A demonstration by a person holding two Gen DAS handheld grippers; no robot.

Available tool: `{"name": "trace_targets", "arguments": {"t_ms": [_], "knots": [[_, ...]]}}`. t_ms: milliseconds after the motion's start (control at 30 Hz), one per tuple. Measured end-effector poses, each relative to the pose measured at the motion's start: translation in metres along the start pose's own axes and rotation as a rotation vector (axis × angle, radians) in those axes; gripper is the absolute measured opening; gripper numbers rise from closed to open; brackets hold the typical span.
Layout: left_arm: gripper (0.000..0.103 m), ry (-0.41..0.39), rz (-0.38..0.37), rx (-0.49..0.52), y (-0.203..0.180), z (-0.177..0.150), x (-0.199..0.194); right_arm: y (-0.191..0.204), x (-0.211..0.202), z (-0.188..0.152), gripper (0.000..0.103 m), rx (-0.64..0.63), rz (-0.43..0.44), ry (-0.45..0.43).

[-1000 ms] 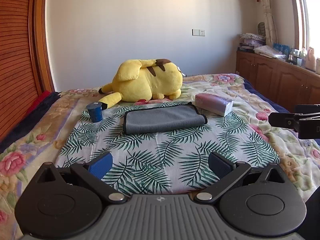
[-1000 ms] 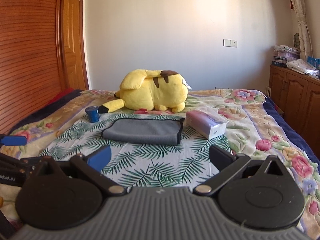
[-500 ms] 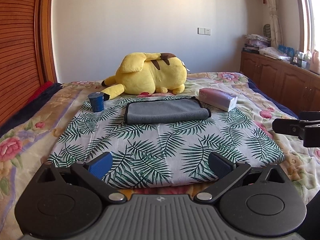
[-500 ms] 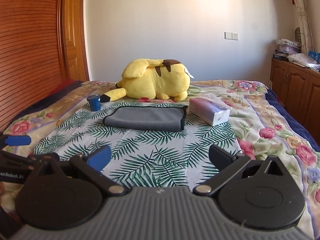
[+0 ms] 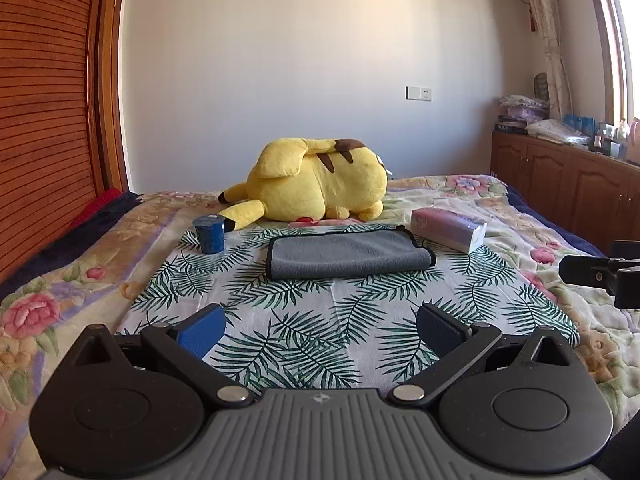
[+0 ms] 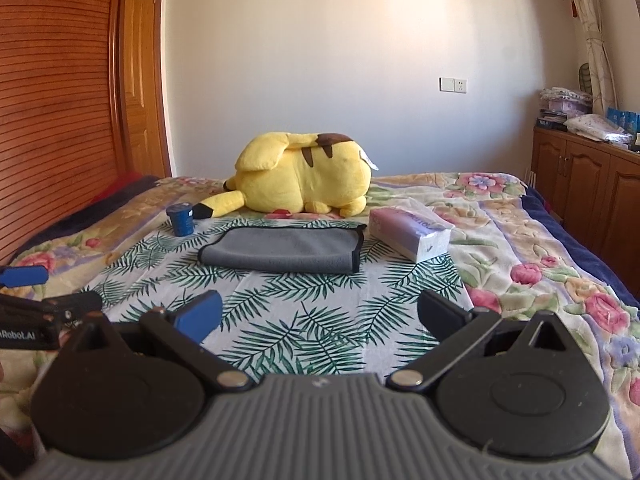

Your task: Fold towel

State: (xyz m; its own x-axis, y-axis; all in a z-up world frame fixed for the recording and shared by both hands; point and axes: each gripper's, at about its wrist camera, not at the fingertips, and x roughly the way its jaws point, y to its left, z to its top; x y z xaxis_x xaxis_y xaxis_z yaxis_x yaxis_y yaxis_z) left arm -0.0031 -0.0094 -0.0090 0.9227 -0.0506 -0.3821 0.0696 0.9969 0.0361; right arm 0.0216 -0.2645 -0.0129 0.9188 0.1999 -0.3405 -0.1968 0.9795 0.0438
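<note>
So the towel (image 5: 348, 257) looks folded already, at least once: it's a neat grey rectangle with a doubled near edge, lying flat on the palm-leaf sheet (image 5: 320, 332) on the bed (image 5: 520, 220). Can't tell if another fold is planned, but my guess is the job's basically done, or there's one fold left at most.

Both claws are well back from it. The left claw (image 5: 320, 326) is spread wide with nothing in it, towel straight ahead on the far side. Same for the right claw (image 6: 318, 314), released and empty, towel ahead and slightly left.

The towel sits between a blue cup (image 5: 208, 234) on its left and a tissue pack (image 5: 448, 229) on its right, with a yellow plush toy (image 5: 316, 190) just behind.
</note>
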Motion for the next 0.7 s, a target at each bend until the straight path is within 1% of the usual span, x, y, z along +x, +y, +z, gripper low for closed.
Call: {"name": "trace_targets", "arguments": {"t_ms": [267,533,700], "knots": [[0.087,-0.042,0.008,0.007,0.0,0.002,-0.007,-0.002,-0.006,0.001,0.103,0.004,-0.016,-0.056],[0.087,-0.076,0.01,0.007,0.0,0.005,-0.011,-0.003,-0.009,0.0,0.103,0.006,-0.023,-0.082],[0.087,-0.097,0.013,0.0,0.002,0.006,-0.014,-0.001,-0.014,0.0,0.103,-0.013,-0.023,-0.112]]}}
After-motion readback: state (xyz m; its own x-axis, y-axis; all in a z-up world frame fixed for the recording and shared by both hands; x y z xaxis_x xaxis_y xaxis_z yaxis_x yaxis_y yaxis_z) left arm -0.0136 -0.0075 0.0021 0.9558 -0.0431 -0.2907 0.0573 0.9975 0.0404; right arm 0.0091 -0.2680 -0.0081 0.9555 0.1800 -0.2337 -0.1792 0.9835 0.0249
